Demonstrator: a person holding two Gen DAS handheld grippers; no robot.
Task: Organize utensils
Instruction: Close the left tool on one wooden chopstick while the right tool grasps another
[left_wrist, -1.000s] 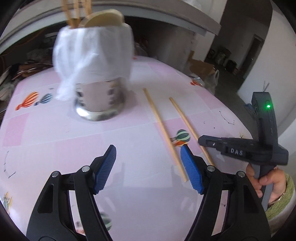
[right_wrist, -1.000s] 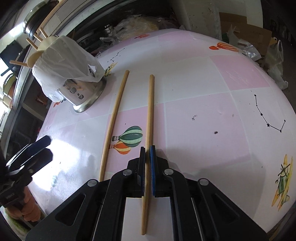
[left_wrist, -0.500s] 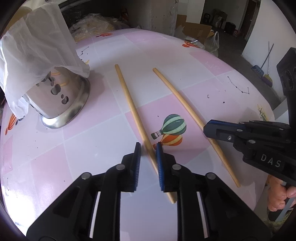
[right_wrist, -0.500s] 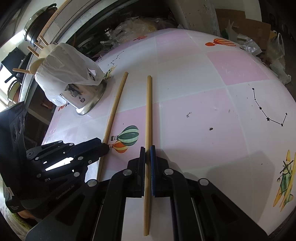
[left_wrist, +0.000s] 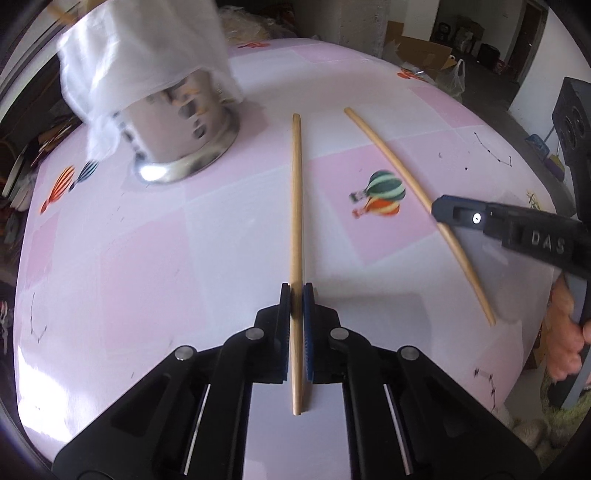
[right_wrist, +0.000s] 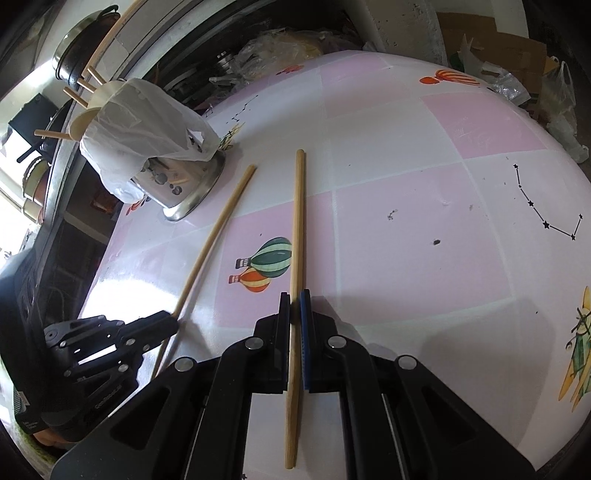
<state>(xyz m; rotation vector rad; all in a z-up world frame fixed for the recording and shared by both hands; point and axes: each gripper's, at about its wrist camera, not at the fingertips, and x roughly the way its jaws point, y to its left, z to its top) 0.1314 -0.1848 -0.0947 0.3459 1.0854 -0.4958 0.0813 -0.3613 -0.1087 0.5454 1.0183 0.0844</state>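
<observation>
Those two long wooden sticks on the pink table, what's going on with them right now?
A person is working two handheld tongs, one per chopstick. The left tongs are shut on the left chopstick, and the right tongs are shut on the right chopstick. Both chopsticks lie flat on the pink table, apart, not yet lifted. The metal utensil holder, draped in a white plastic bag, stands at the far left and already holds wooden utensils.
</observation>
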